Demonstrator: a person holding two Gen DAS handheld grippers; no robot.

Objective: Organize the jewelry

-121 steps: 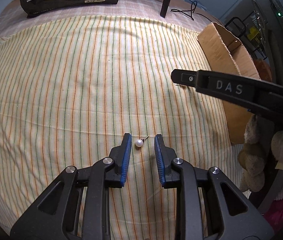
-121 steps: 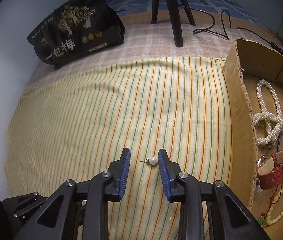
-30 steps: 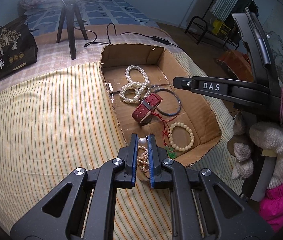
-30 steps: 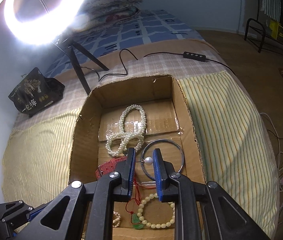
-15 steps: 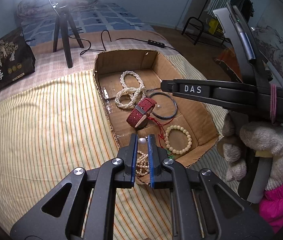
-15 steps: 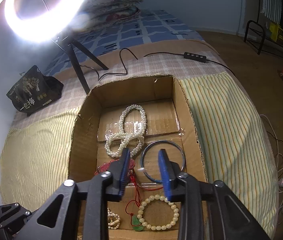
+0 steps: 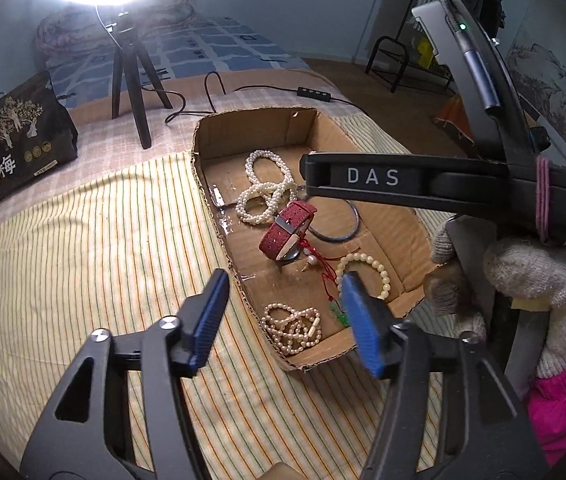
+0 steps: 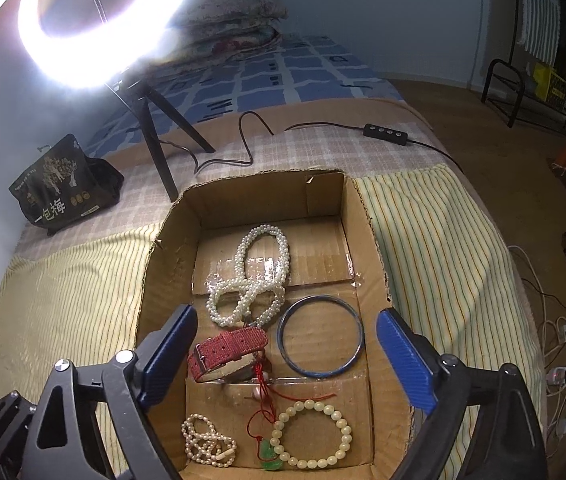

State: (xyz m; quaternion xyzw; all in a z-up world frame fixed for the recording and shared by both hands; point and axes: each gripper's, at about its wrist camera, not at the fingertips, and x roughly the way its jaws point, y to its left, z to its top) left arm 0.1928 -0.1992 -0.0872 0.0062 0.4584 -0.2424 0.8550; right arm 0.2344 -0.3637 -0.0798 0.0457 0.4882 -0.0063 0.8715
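A cardboard box [image 7: 211, 184] [image 8: 163, 264] on the striped cloth holds jewelry: white pearl strands [image 7: 263, 196] [image 8: 251, 288], a red strap watch [image 7: 287, 228] [image 8: 227, 352], a blue bangle [image 8: 319, 336], a pale bead bracelet [image 7: 367, 268] [image 8: 315, 432], a small pearl necklace [image 7: 295, 324] [image 8: 207, 444] and a red cord with green pendant [image 8: 269, 448]. A pearl earring [image 7: 310, 259] [image 8: 258, 394] lies beside the watch. My left gripper [image 7: 283, 320] is open and empty above the box's near end. My right gripper [image 8: 287, 352] is open and empty above the box; its arm [image 7: 403, 184] crosses the left wrist view.
A ring light on a tripod [image 8: 155, 148] stands behind the box with its cable and switch [image 8: 383, 132]. A black snack bag [image 7: 15, 152] [image 8: 63, 192] sits at the back left. The striped cloth [image 7: 83, 260] covers the bed around the box.
Both grippers have opened wide over the box. The pearl earring held in my left gripper has dropped into the box near the red watch.
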